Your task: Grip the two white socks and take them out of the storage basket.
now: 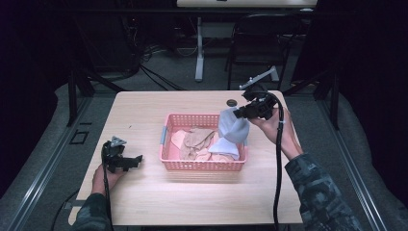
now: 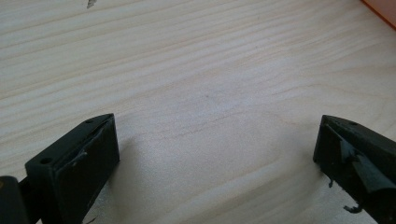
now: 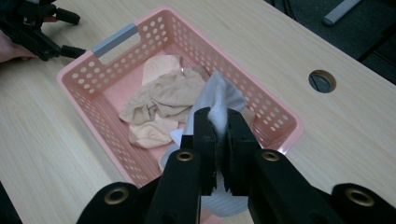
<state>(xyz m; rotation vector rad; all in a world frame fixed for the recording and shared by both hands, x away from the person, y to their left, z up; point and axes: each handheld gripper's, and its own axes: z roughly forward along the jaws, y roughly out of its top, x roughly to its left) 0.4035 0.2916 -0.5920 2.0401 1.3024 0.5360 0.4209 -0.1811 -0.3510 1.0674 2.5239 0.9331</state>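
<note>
The right hand-held gripper (image 1: 239,114) is clamped on a pale grey sock (image 1: 233,131), its jaws pressed together on the sock's upper edge. The sock hangs from it above the right end of a pink perforated basket (image 1: 166,144), its lower end drooping down into the basket. In the right gripper view the jaws (image 3: 219,140) pinch a tuft of the grey fabric (image 3: 218,100) directly over the basket's near right corner.

Inside the basket lie several beige socks (image 1: 195,140), crumpled together toward the middle and left; they rest beside the hanging sock's lower end. A grey handle (image 3: 115,40) sits on the basket's left end wall.

The left hand-held gripper (image 1: 133,161) rests low on the tabletop (image 1: 144,197) just left of the basket, jaws wide apart with nothing between them but bare wood. A round cable hole (image 1: 232,102) lies in the tabletop at the far side, beyond the basket. A dark chair (image 1: 260,43) and a table leg stand on the floor farther back.
</note>
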